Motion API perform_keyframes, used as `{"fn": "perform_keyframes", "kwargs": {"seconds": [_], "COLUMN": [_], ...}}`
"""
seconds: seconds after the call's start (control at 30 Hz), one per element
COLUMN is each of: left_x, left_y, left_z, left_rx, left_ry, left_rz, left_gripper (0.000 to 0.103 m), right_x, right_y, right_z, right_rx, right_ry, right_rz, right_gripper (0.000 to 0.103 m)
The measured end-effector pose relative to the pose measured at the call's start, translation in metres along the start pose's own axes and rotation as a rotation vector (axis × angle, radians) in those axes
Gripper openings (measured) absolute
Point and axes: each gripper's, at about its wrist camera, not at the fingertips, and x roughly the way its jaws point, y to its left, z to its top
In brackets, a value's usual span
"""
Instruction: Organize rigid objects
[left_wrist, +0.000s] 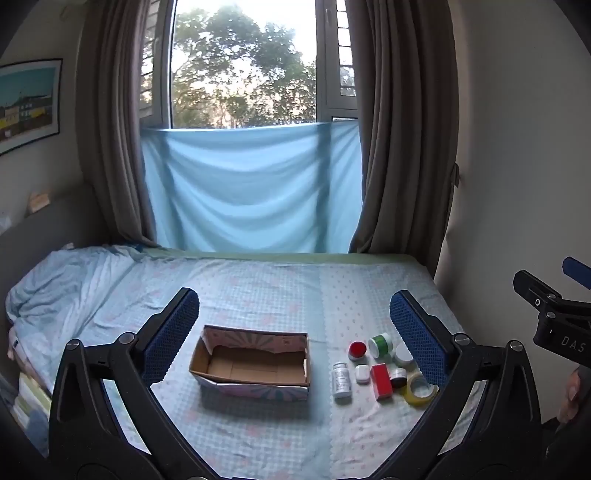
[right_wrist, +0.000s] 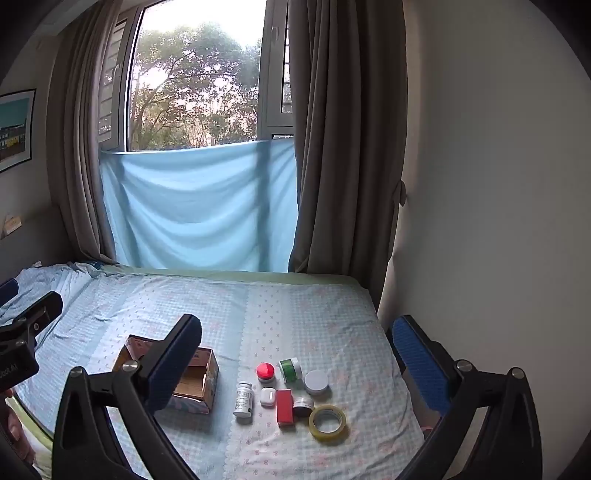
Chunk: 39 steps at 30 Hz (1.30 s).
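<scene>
Your left tool (left_wrist: 293, 328) hangs above the bed (left_wrist: 258, 280) with its jaws spread as wide as they go and nothing between them; the open cardboard box (left_wrist: 251, 363) sits straight ahead of it, empty, its long axis running across your view. It has thin corrugated walls with a printed outer skin, and the far rim is torn. It will flex if pushed.

To the right of the box, well apart from it, lies the cluster: a white pill bottle (right_wrist: 243, 400) lying with its cap away from you, a small white earbud case (right_wrist: 268, 397), a red-lidded jar (right_wrist: 266, 371), a red carton (right_wrist: 285, 407) lying flat with its length pointing toward you, a green jar (right_wrist: 290, 369) tipped on its side, a small dark-banded jar (right_wrist: 303, 405), a grey-lidded round tin (right_wrist: 316, 381), and a yellow tape roll (right_wrist: 328, 421) lying flat.

Your right tool (right_wrist: 295, 356) is likewise fully open and empty, and the cluster lies directly before it, so that hand looks the nearer one. These are hard, smooth plastics on a soft, wrinkled sheet, so the round pieces may roll.
</scene>
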Motion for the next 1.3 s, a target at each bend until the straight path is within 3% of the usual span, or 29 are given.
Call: {"fn": "perform_keyframes", "kwargs": {"seconds": [1.3], "left_x": [0.014], "left_y": [0.008], "left_z": [0.000], "left_rx": [-0.006], "left_ry": [0.012], "left_rz": [0.001], "left_gripper": [0.102], "right_x": [0.012], "right_y": [0.001], "right_z": [-0.002], "right_rx": [0.027], "right_ry": [0.029], "right_rz": [0.013], "right_gripper": [0.103]}}
